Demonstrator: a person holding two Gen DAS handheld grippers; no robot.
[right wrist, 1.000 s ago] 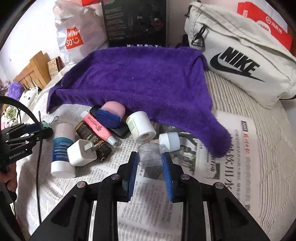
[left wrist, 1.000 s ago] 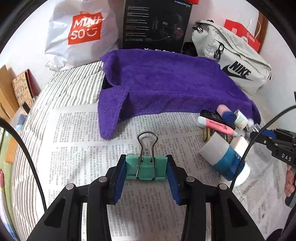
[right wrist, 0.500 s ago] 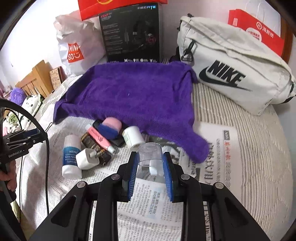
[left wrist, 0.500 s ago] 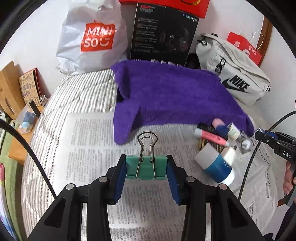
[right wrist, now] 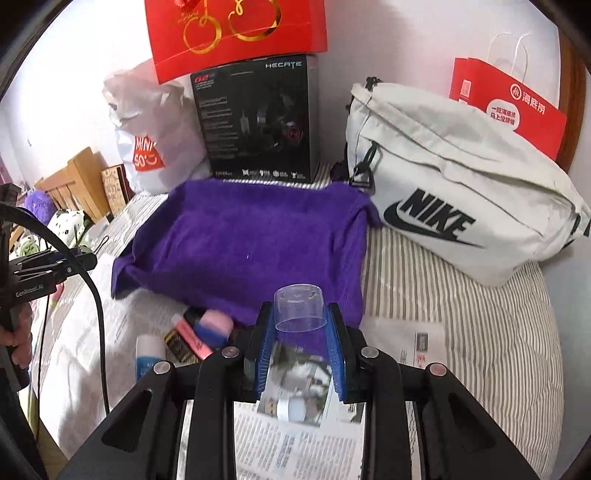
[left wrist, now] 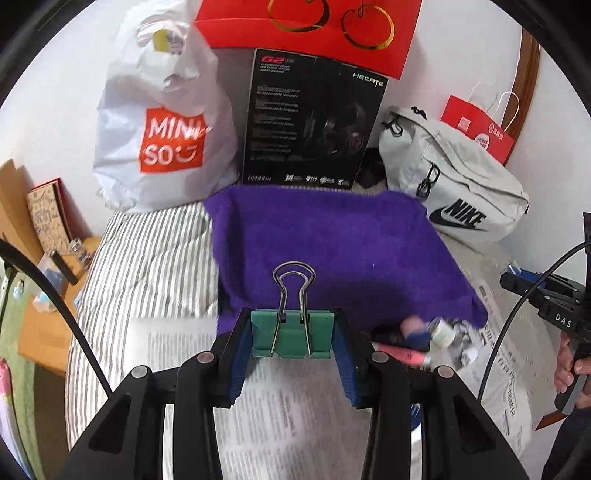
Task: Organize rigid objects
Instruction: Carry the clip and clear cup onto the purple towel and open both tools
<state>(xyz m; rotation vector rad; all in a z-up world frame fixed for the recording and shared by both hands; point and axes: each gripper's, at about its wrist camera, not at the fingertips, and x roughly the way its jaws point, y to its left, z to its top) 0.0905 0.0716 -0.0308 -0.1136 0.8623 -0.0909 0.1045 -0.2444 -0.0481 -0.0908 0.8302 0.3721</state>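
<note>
My left gripper is shut on a green binder clip with its wire handles pointing forward, held in the air above the newspaper. My right gripper is shut on a small clear plastic cap, also lifted off the bed. A purple towel lies spread ahead of both. Below, at the towel's near edge, lies a pile of small items: a pink highlighter, a pink and blue piece, a white and blue bottle, a small white jar.
Along the wall stand a white Miniso bag, a black headset box, a red gift bag and a grey Nike bag. A striped bedcover lies under the newspaper. A wooden bedside stand sits left.
Both grippers have risen with their objects still held; the bed, towel and pile look farther below, and more of the wall and red gift bag has come into view.
</note>
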